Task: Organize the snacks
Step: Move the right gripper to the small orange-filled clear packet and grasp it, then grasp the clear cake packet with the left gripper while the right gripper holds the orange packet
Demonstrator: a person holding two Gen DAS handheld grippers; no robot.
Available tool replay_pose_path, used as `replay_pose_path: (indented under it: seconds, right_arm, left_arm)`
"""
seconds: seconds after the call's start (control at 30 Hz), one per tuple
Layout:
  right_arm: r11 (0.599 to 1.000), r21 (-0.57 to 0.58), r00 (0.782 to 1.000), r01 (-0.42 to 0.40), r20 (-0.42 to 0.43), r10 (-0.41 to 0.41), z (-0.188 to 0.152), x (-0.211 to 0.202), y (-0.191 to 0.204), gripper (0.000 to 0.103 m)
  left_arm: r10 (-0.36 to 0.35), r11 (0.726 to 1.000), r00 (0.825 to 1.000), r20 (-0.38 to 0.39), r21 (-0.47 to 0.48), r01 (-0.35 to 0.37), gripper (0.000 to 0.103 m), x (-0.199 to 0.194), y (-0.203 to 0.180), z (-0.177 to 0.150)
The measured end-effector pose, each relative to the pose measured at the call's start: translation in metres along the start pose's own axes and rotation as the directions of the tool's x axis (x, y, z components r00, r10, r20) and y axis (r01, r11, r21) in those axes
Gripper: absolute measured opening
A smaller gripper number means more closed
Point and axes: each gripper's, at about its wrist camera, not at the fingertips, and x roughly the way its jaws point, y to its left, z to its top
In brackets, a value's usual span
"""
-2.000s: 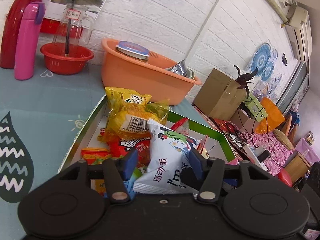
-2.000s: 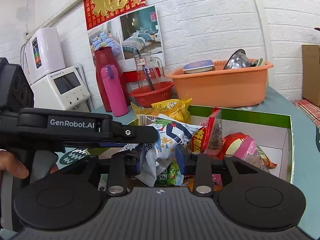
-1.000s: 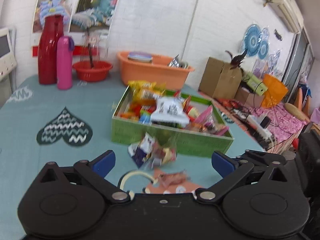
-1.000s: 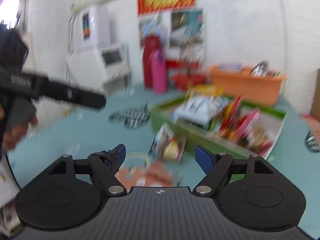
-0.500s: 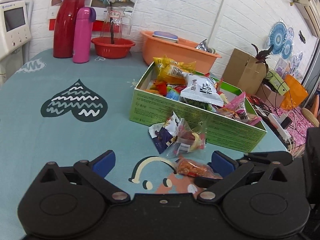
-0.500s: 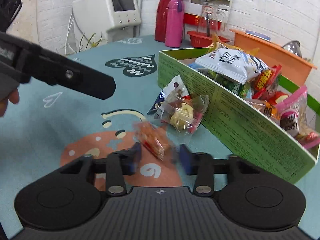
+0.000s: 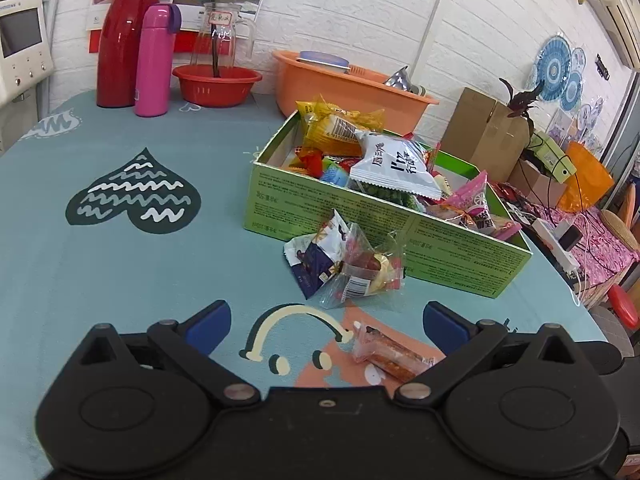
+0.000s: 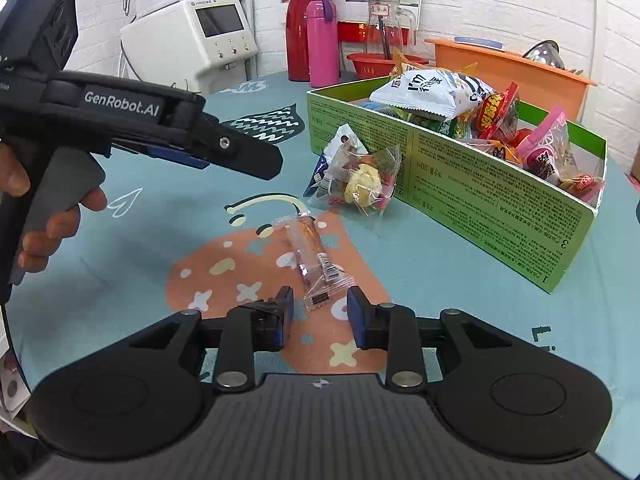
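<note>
A green snack box (image 7: pixel 360 216) (image 8: pixel 480 184), heaped with packets, stands on the teal tablecloth. In front of it lie a clear bag of mixed snacks (image 7: pixel 360 268) (image 8: pixel 360 178) and a blue-white packet (image 7: pixel 316 256). Nearer me lies an orange snack stick in a clear wrapper (image 7: pixel 386 354) (image 8: pixel 310 248). My right gripper (image 8: pixel 320 300) is low over the cloth, its jaws closing with the stick's near end between them; the pads stand apart from the wrapper. My left gripper (image 7: pixel 326 316) is wide open and holds nothing, with the stick by its right finger.
At the back stand a red thermos (image 7: pixel 124 36), a pink bottle (image 7: pixel 154 60), a red bowl with a glass pitcher (image 7: pixel 216 84) and an orange basin (image 7: pixel 344 84). A white appliance (image 8: pixel 200 36) is at the far left. A hand (image 8: pixel 60 220) grips the left tool.
Both grippers pulled back from the box and sank toward the tablecloth. The right jaws narrowed from wide open to either side of the snack stick's end. The left jaws stayed wide.
</note>
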Motion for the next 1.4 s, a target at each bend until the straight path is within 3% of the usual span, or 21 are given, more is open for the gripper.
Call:
replay_pose_path:
  seconds: [0.23, 0.3, 0.47, 0.6, 0.7, 0.73, 0.77, 0.87, 0.97, 1.2, 1.27, 1.33, 1.37, 1.4]
  right_arm:
    - [0.999, 0.038, 1.0, 0.021, 0.01, -0.021, 0.002, 0.0, -0.011, 0.048]
    - [0.999, 0.042, 1.0, 0.021, 0.014, -0.022, 0.001, -0.001, -0.016, 0.041]
    - [0.997, 0.068, 0.999, 0.038, 0.021, -0.039, 0.0, -0.004, -0.028, 0.039]
    - [0.996, 0.085, 0.999, 0.038, 0.025, -0.041, -0.001, -0.006, -0.035, 0.039]
    - [0.995, 0.089, 0.999, 0.041, 0.029, -0.044, -0.002, -0.006, -0.037, 0.04]
    - [0.995, 0.087, 0.999, 0.042, 0.029, -0.045, -0.002, -0.006, -0.037, 0.041]
    - [0.996, 0.084, 0.999, 0.038, 0.03, -0.041, -0.002, -0.007, -0.038, 0.046]
    - [0.999, 0.049, 0.999, 0.01, 0.037, -0.011, -0.004, -0.009, -0.037, 0.06]
    - [1.0, -0.019, 0.999, -0.001, 0.043, 0.002, -0.003, -0.005, -0.031, 0.083]
    - [0.97, -0.243, 0.996, -0.03, 0.075, 0.049, 0.017, 0.013, -0.007, 0.084]
    - [0.964, -0.259, 0.996, -0.056, 0.056, 0.073, 0.021, 0.019, -0.004, 0.082]
    - [0.962, -0.26, 0.995, -0.083, 0.024, 0.092, 0.022, 0.022, -0.001, 0.059]
    - [0.962, -0.258, 0.996, -0.087, 0.008, 0.093, 0.02, 0.021, 0.001, 0.032]
    - [0.965, -0.249, 0.996, -0.087, 0.011, 0.092, 0.018, 0.017, 0.001, 0.034]
  left_arm:
    - [-0.014, 1.0, 1.0, -0.003, 0.009, 0.014, 0.103, 0.013, -0.007, 0.007]
    - [-0.034, 0.999, 0.999, 0.01, 0.022, 0.034, 0.103, 0.017, -0.011, 0.011]
    - [-0.126, 0.988, 0.991, 0.048, 0.1, 0.121, 0.103, 0.031, -0.027, 0.021]
    - [-0.14, 0.977, 0.988, 0.069, 0.172, 0.127, 0.103, 0.048, -0.043, 0.029]
    - [-0.143, 0.969, 0.99, 0.001, 0.202, 0.14, 0.103, 0.069, -0.047, 0.029]
    - [-0.145, 0.969, 0.989, -0.032, 0.2, 0.148, 0.09, 0.076, -0.046, 0.027]
    - [-0.145, 0.969, 0.987, -0.064, 0.194, 0.155, 0.084, 0.082, -0.044, 0.023]
    - [-0.175, 0.971, 0.98, -0.092, 0.151, 0.187, 0.093, 0.086, -0.032, 0.015]
    - [-0.193, 0.974, 0.977, -0.088, 0.104, 0.202, 0.095, 0.084, -0.025, 0.018]
    - [-0.241, 0.963, 0.968, -0.067, 0.106, 0.247, 0.103, 0.079, -0.033, 0.035]
    - [-0.251, 0.959, 0.965, -0.078, 0.119, 0.259, 0.103, 0.081, -0.037, 0.035]
    - [-0.255, 0.956, 0.963, -0.087, 0.128, 0.264, 0.103, 0.083, -0.038, 0.032]
    - [-0.256, 0.955, 0.963, -0.085, 0.133, 0.266, 0.103, 0.083, -0.038, 0.031]
    - [-0.256, 0.954, 0.963, -0.083, 0.137, 0.266, 0.103, 0.083, -0.038, 0.029]
